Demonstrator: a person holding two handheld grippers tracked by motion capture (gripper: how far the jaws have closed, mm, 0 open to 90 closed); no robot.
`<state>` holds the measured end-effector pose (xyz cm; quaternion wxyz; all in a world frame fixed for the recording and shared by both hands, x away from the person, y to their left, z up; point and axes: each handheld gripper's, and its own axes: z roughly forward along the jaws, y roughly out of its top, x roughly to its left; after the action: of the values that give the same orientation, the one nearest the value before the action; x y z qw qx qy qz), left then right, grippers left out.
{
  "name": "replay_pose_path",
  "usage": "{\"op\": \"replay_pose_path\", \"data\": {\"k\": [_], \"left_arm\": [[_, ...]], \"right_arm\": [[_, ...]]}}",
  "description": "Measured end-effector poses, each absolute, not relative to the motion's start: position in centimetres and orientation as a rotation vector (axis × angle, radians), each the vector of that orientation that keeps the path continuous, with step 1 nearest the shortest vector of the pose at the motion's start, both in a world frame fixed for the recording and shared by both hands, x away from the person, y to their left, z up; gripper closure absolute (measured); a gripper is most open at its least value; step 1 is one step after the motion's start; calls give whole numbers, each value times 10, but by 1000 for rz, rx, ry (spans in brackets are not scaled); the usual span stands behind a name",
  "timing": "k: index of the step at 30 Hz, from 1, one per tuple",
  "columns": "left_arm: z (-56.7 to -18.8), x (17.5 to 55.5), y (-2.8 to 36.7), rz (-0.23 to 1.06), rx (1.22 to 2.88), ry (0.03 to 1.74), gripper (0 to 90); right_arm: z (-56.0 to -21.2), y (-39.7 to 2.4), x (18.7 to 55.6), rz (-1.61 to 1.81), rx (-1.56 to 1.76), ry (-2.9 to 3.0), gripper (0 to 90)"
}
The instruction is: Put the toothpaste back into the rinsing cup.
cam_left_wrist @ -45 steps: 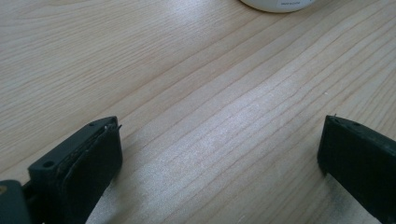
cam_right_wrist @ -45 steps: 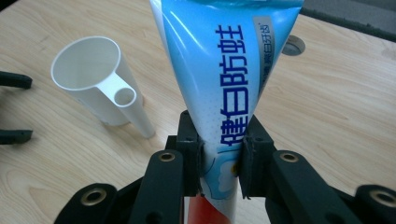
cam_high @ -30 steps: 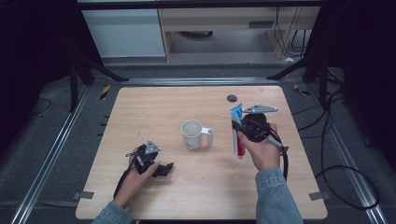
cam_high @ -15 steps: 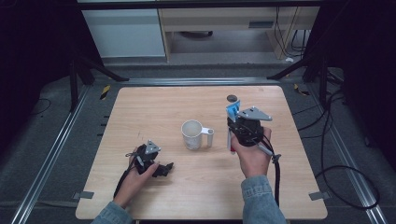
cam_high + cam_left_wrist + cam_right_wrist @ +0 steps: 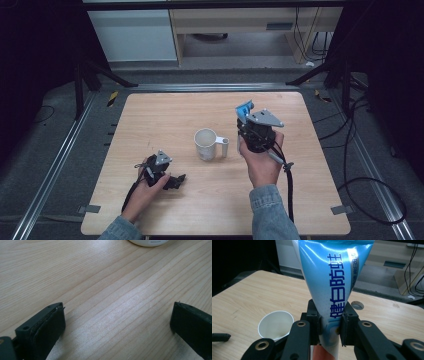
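Two grippers | right gripper (image 5: 329, 326): jaws clamped on blue toothpaste tube (image 5: 332, 277), carried from the table's right side toward the white mug (image 5: 206, 144), now just beside it | left gripper (image 5: 159, 170): jaws wide, empty, resting on table (image 5: 105, 290), unmoved | judged next: lower tube into mug

A light wooden table (image 5: 150, 115) carries a small dark round disc (image 5: 357, 305) near its far right corner. Beyond it stand a white cabinet (image 5: 132, 35) and a pale wooden unit (image 5: 235, 27), with black cables (image 5: 370, 165) trailing over the grey floor at right.
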<state>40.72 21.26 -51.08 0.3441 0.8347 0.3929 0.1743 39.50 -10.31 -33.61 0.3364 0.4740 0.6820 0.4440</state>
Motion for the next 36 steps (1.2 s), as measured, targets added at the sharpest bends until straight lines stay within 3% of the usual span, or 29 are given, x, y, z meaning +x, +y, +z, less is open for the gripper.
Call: {"op": "replay_pose_path", "data": {"k": [36], "left_arm": [[-511, 407, 213, 452, 2168, 1022, 0]], "right_arm": [[-300, -66, 417, 1260, 1125, 1680, 735]]}}
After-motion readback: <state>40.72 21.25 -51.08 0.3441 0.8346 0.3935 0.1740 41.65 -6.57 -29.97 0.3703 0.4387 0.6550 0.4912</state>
